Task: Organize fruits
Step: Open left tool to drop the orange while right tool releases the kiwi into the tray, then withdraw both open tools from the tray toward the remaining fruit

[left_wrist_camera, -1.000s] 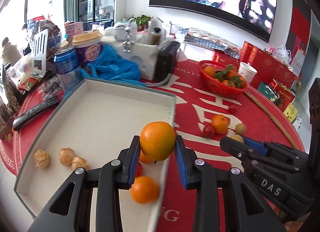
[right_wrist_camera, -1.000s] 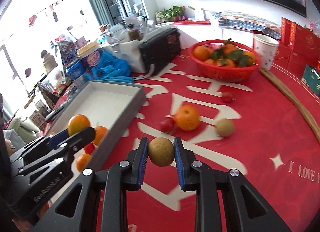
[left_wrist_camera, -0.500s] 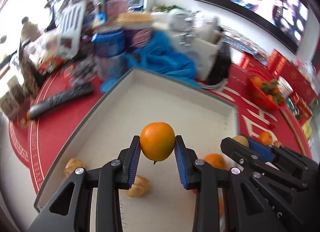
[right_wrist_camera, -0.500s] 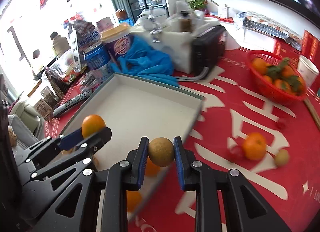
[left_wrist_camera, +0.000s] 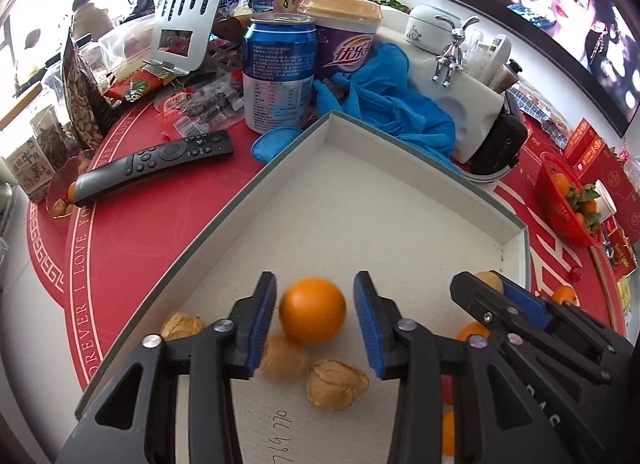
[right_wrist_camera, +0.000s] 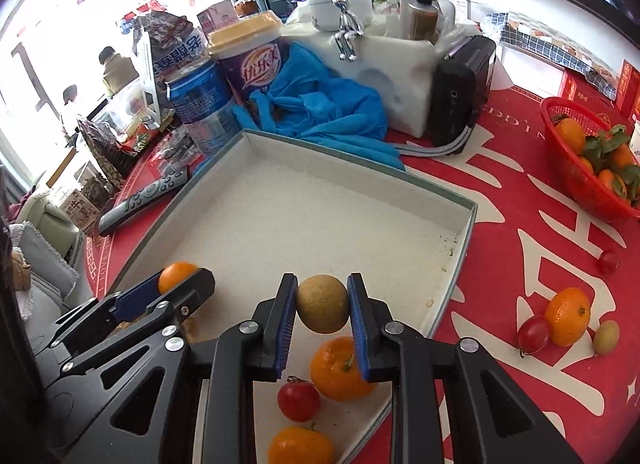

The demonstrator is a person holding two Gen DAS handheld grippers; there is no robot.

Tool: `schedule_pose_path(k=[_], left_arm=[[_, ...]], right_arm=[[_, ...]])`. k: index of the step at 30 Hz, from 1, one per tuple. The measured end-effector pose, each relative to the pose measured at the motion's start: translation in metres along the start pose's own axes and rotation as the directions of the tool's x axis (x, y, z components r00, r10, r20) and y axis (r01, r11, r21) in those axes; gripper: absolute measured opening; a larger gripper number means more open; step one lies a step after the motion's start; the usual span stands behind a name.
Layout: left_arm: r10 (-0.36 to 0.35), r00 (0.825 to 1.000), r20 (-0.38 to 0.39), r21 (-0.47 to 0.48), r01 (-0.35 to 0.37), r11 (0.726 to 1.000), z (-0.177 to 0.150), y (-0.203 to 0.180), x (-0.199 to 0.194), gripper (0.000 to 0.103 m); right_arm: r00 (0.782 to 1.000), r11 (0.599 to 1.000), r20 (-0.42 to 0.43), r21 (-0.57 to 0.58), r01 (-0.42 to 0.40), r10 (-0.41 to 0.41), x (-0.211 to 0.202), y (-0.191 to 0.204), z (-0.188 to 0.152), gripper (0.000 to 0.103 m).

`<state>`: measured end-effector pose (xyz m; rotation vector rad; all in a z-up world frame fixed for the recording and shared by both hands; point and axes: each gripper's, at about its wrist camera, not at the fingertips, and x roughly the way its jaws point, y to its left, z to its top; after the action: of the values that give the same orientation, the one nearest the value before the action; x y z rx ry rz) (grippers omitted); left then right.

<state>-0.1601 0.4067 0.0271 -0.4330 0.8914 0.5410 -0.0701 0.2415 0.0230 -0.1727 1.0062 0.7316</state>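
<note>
My left gripper (left_wrist_camera: 315, 316) is open over the white tray (left_wrist_camera: 400, 200). An orange (left_wrist_camera: 312, 311) is loose between its jaws, slightly blurred, above several husked golden berries (left_wrist_camera: 336, 384). My right gripper (right_wrist_camera: 322, 304) is shut on a brownish-green round fruit (right_wrist_camera: 322, 303) and holds it above the tray's near right corner (right_wrist_camera: 460, 264), over an orange (right_wrist_camera: 338, 370), a cherry tomato (right_wrist_camera: 298, 400) and a second orange (right_wrist_camera: 300, 446). The left gripper (right_wrist_camera: 176, 284) shows in the right wrist view with the orange (right_wrist_camera: 176, 274).
On the red cloth right of the tray lie an orange (right_wrist_camera: 568, 316), cherry tomatoes (right_wrist_camera: 532, 334) and a small green fruit (right_wrist_camera: 606, 337). A red basket (right_wrist_camera: 592, 152) of oranges stands far right. A remote (left_wrist_camera: 152, 164), blue can (left_wrist_camera: 278, 72), cup and blue cloth (left_wrist_camera: 384, 96) crowd the tray's far side.
My left gripper opened and let go of the orange, low over the tray by the berries. My right gripper carried its fruit leftward over the tray's near corner.
</note>
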Motion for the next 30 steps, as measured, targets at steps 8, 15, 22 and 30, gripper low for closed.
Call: schedule_pose_path(k=[8, 15, 22, 30], left_arm=[[0.029, 0.998, 0.059, -0.033, -0.028, 0.999, 0.001, 0.005, -0.010, 0.078], [0.010, 0.993, 0.117, -0.089, 0.001, 0.996, 0.003, 0.014, -0.023, 0.081], [0.024, 0.988, 0.152, -0.140, -0.003, 0.990, 0.004, 0.020, -0.030, 0.081], [-0.043, 0.986, 0.164, -0.053, 0.052, 0.997, -0.006, -0.008, -0.034, 0.081]], right_arm=[[0.999, 0.998, -0.046, 0.064, -0.025, 0.028, 0.008, -0.015, 0.001, 0.029], [0.999, 0.995, -0.019, 0.089, -0.042, 0.044, 0.002, -0.022, 0.003, 0.051], [0.995, 0.992, 0.073, 0.094, -0.081, 0.074, -0.021, -0.032, 0.001, 0.103], [0.976, 0.975, 0.175, 0.156, -0.160, 0.132, -0.054, -0.054, -0.003, 0.103]])
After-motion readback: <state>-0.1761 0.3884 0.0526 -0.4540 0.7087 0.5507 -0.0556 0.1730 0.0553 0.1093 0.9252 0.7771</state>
